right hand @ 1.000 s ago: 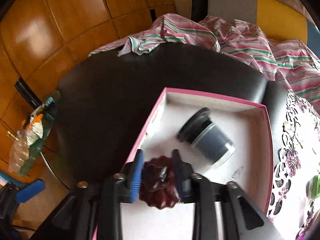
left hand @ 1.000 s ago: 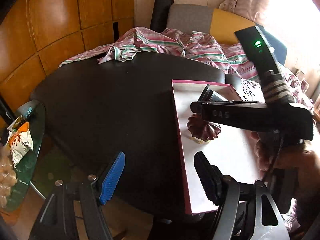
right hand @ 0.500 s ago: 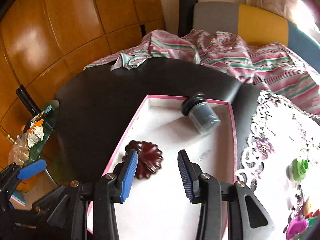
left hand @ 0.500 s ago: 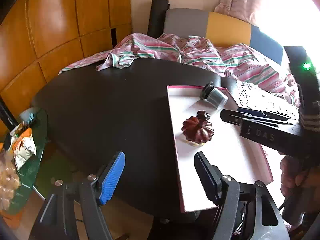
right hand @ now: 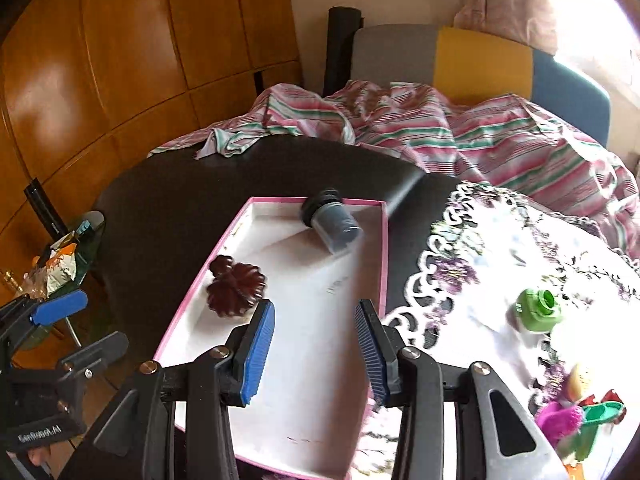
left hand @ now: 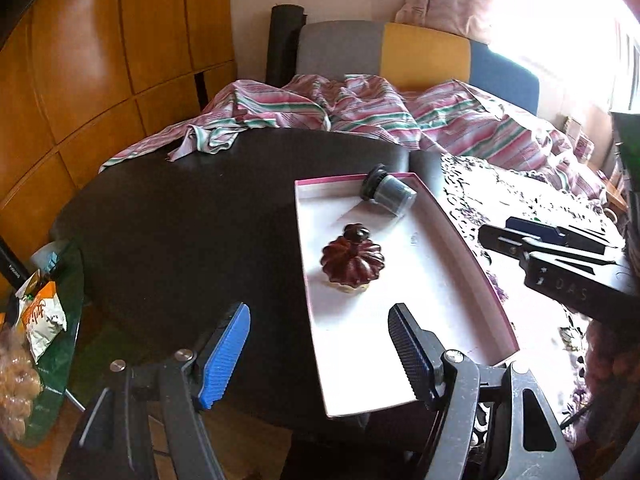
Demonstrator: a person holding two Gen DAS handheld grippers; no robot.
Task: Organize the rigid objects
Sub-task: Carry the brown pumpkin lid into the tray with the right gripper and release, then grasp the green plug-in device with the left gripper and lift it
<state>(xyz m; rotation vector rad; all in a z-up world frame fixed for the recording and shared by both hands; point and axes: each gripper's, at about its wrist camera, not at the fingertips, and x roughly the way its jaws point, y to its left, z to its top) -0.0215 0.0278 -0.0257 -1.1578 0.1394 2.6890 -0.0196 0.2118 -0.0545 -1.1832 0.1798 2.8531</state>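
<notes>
Nearest the right wrist camera, the right gripper stands with its blue ribbed pads parted and nothing between them, poised over the near half of the shallow pink-rimmed white cardboard tray. The left gripper is likewise released — its jaws straddle the tray's near left edge with only the dark round tabletop and the tray floor below.

Inside the tray lie two things. The dark red fluted lid with a round knob sits against the left wall, just ahead of the right gripper's left pad and clear of it; from the left wrist it appears in the tray's middle, a pale underside showing. Farther in, by the far wall, a grey cylindrical jar with a black cap lies on its side, its cap toward the far edge.

To the tray's right a white lace cloth with purple flowers covers the table, bearing a small green plastic bottle — and pink and green toys at the near corner.

Beyond, a pink-and-green striped fabric is heaped along the table's far side.
</notes>
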